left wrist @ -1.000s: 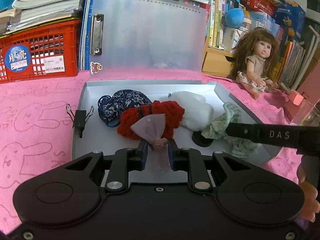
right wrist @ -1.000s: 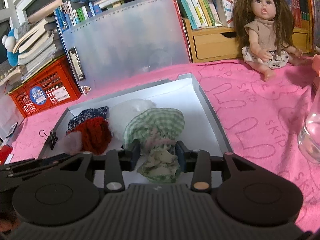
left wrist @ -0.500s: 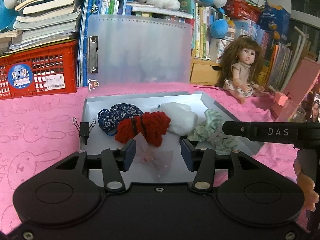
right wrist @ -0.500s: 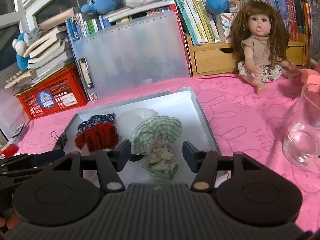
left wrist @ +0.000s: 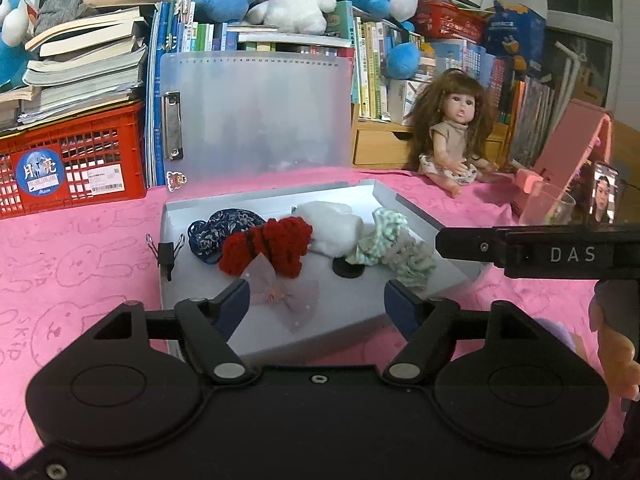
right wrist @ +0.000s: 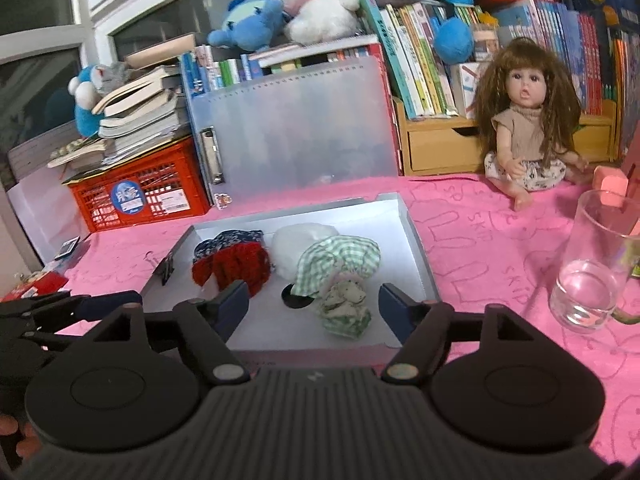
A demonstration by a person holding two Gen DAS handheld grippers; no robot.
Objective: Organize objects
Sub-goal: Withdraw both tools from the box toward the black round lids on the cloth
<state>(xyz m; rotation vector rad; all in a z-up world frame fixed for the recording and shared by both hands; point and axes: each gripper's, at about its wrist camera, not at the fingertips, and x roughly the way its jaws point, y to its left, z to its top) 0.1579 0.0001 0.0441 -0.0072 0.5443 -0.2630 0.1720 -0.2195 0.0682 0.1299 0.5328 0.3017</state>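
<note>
A shallow grey tray (left wrist: 404, 208) (right wrist: 416, 248) lies on the pink cloth and holds several hair accessories. In it lie a blue floral scrunchie (left wrist: 220, 228), a red knitted bow (left wrist: 268, 250) (right wrist: 236, 266), a white fluffy piece (left wrist: 332, 226) (right wrist: 300, 244), a green checked scrunchie (left wrist: 390, 246) (right wrist: 340, 268) and a sheer pink bow (left wrist: 286, 296). My left gripper (left wrist: 316, 306) hovers above the tray's near edge, its jaws opening, the pink bow lying loose below them. My right gripper (right wrist: 314, 306) hangs over the near edge too, jaws opening, nothing pressed between them.
A black binder clip (left wrist: 166, 252) grips the tray's left wall. A clear glass (right wrist: 592, 268) with water stands right of the tray. A doll (right wrist: 528, 136), a red crate (left wrist: 72, 164), a frosted clipboard (left wrist: 256, 116) and bookshelves line the back. A phone (left wrist: 604, 198) stands far right.
Both grippers let go and opened: the left released the pink bow, the right the green scrunchie. Both pulled back and rose from the tray.
</note>
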